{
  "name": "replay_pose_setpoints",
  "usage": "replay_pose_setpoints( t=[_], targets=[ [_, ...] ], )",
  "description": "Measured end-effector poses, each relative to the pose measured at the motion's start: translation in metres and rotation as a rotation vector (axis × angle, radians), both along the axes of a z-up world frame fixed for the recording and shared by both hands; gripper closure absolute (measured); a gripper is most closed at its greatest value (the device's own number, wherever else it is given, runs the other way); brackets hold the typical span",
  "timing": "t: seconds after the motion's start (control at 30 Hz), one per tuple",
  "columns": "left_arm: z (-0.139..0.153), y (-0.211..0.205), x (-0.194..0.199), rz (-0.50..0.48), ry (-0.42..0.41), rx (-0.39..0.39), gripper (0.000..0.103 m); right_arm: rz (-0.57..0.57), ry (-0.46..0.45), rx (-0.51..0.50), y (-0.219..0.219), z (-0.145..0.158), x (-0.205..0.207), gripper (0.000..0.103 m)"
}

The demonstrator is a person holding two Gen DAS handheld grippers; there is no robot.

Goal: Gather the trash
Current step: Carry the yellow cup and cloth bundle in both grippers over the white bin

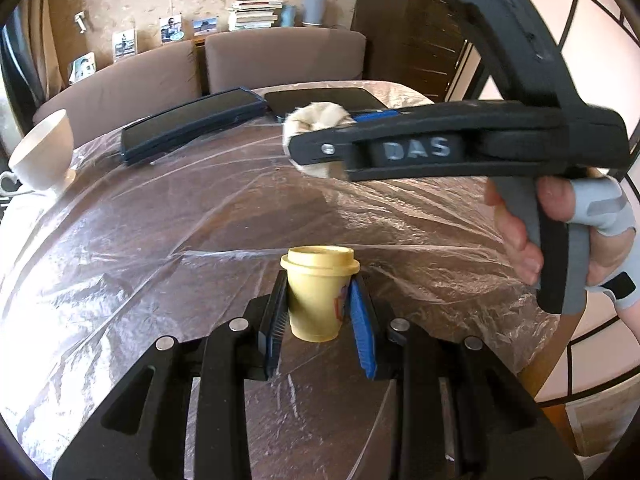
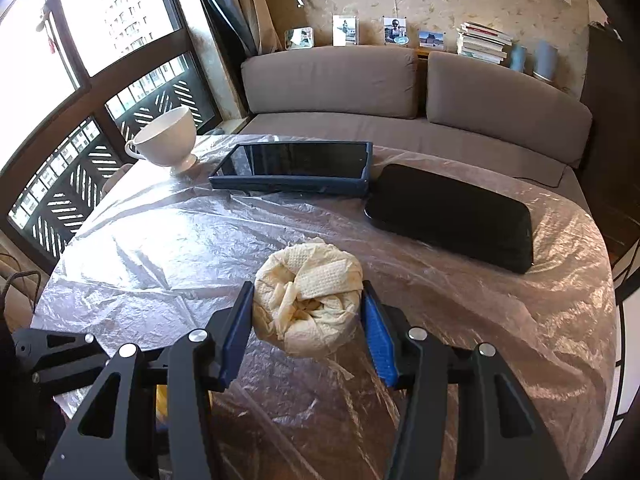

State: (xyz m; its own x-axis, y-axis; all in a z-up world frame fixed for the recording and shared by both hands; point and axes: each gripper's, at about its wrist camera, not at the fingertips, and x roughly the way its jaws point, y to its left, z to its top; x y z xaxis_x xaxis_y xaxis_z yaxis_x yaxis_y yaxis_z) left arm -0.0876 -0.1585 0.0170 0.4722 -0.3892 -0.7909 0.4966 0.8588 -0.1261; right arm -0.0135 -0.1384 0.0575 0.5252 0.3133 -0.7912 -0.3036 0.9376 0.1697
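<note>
My left gripper (image 1: 318,312) is shut on a small yellow lidded cup (image 1: 318,292), held upright between the blue pads just above the plastic-covered table (image 1: 160,240). My right gripper (image 2: 308,316) is shut on a crumpled cream paper-towel wad (image 2: 308,300), squeezed between its blue pads over the table (image 2: 160,240). In the left wrist view the right gripper (image 1: 320,148) crosses from the right, held by a hand, with the wad (image 1: 316,118) partly hidden behind it.
A white footed cup (image 2: 166,144) stands at the table's far left. A tablet in a blue case (image 2: 296,168) and a black flat case (image 2: 452,216) lie at the far side. A brown sofa (image 2: 360,80) stands behind the table.
</note>
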Motion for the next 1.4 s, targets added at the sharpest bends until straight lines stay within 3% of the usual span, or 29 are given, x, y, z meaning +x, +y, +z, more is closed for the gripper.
replay_pose_setpoints(
  t=[0.6,1.07,1.4],
  targets=[
    [0.014,0.013,-0.007,0.030,-0.006,-0.054,0.071,-0.024,0.023,0.051,-0.014,0.010,-0.056,0.052],
    [0.019,0.024,-0.030,0.043,0.002,-0.052,0.071,0.004,0.099,0.063,-0.011,0.002,-0.111,0.052],
    [0.026,0.039,-0.051,0.061,0.000,-0.063,0.071,0.017,0.105,0.079,-0.010,0.009,-0.141,0.052]
  ],
)
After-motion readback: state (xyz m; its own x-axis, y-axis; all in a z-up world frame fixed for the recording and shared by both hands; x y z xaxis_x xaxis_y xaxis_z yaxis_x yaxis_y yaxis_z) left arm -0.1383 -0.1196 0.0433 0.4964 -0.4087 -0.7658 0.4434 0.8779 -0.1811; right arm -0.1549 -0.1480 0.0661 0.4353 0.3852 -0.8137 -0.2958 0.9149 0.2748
